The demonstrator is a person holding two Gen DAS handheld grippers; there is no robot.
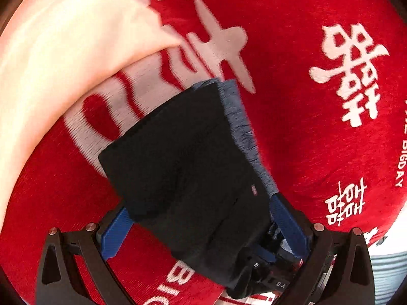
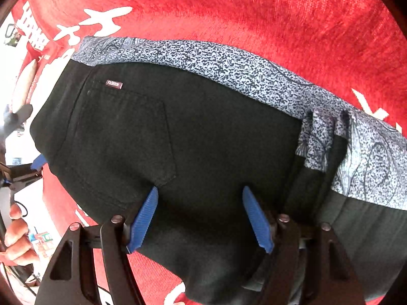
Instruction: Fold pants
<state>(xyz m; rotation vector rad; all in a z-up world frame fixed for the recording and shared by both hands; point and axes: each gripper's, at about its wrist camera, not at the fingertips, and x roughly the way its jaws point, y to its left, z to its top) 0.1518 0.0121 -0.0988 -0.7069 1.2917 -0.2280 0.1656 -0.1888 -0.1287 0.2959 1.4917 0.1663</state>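
Red blanket (image 1: 292, 127) w/ white chars as surface; cream cloth (image 1: 63, 58) upper left.

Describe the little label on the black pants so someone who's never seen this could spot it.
On the red blanket lie the black pants with a speckled blue-grey lining. Just under that lining, above the back pocket, sits the small label: the only lettered tag, dark maroon.

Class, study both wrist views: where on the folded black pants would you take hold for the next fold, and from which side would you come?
Probably the near edge of the black pants, below the back pocket, coming in low from the side of the right gripper. That edge faces its open fingers, while the far edge sits against the patterned blue fabric.
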